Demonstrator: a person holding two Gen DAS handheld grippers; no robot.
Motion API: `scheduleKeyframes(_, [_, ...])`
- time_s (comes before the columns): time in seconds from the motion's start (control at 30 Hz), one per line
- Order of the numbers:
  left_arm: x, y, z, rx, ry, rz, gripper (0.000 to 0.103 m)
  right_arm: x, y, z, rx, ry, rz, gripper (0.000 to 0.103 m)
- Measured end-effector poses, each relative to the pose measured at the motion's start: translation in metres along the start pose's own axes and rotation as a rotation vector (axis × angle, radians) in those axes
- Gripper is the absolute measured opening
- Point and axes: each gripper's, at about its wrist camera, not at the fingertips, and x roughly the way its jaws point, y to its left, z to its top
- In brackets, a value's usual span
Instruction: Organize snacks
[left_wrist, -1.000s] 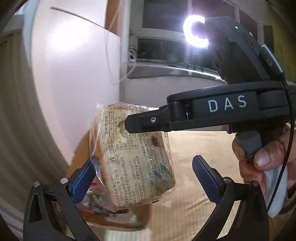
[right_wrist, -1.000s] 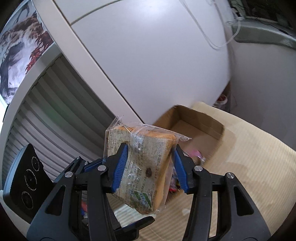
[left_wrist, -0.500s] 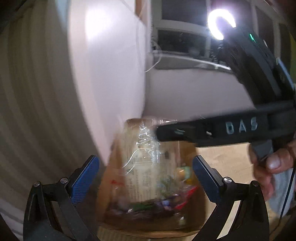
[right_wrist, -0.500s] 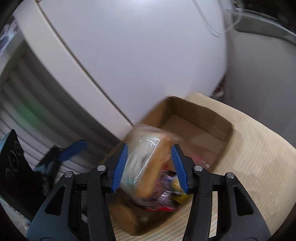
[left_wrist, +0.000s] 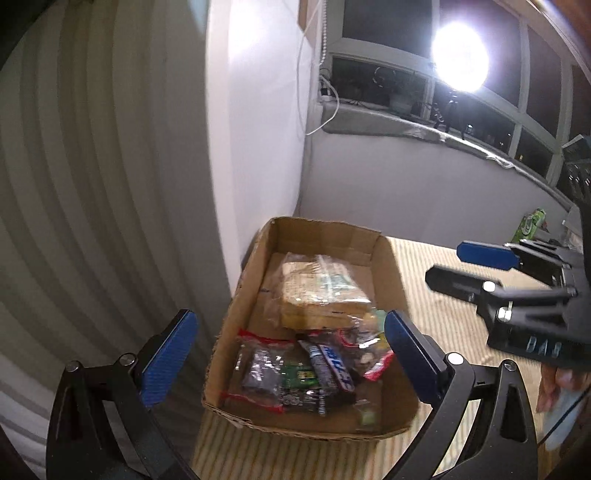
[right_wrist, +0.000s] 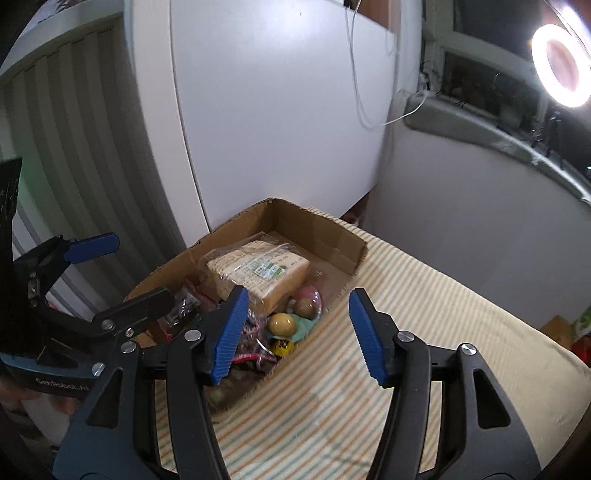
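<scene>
An open cardboard box (left_wrist: 386, 254) (right_wrist: 336, 236) sits on a striped cloth. A wrapped bread pack (left_wrist: 321, 295) (right_wrist: 258, 267) lies inside it on top of several snacks, among them a blue candy bar (left_wrist: 332, 363) and round sweets (right_wrist: 282, 323). My left gripper (left_wrist: 288, 354) is open and empty above the box's near end. My right gripper (right_wrist: 297, 332) is open and empty, just right of the box; it also shows in the left wrist view (left_wrist: 480, 266).
A white cabinet (right_wrist: 277, 110) and a ribbed panel (left_wrist: 92, 184) stand right behind the box. The striped cloth (right_wrist: 424, 332) stretches to the right. A green can (left_wrist: 532, 223) stands far right. A ring light (right_wrist: 563, 70) glares by the window.
My right gripper carried the bread pack over the box, opened and let it go. The pack now lies in the box. Both grippers have drawn back.
</scene>
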Motion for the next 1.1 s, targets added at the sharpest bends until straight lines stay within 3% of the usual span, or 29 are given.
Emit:
scheduleKeyframes(0.3, [-0.022, -0.026, 0.001, 0.050, -0.036, -0.025, 0.101, -0.051, -0.035, -0.036, 0.165, -0.089, -0.140, 0.088])
scheduleKeyframes(0.5, [-0.039, -0.055, 0.001, 0.090, -0.074, -0.039, 0.101, -0.098, -0.067, -0.079, 0.251, -0.114, -0.259, 0.088])
scheduleKeyframes(0.67, [-0.056, -0.091, -0.004, 0.131, -0.104, -0.105, 0.101, -0.130, -0.095, -0.114, 0.314, -0.107, -0.341, 0.088])
scheduleKeyframes(0.83, [-0.061, -0.134, -0.015, 0.186, -0.124, -0.051, 0.102, -0.154, -0.115, -0.133, 0.365, -0.111, -0.371, 0.088])
scheduleKeyframes(1.1, [-0.051, -0.171, -0.035, 0.202, -0.035, -0.122, 0.102, -0.175, -0.125, -0.139, 0.360, -0.130, -0.388, 0.089])
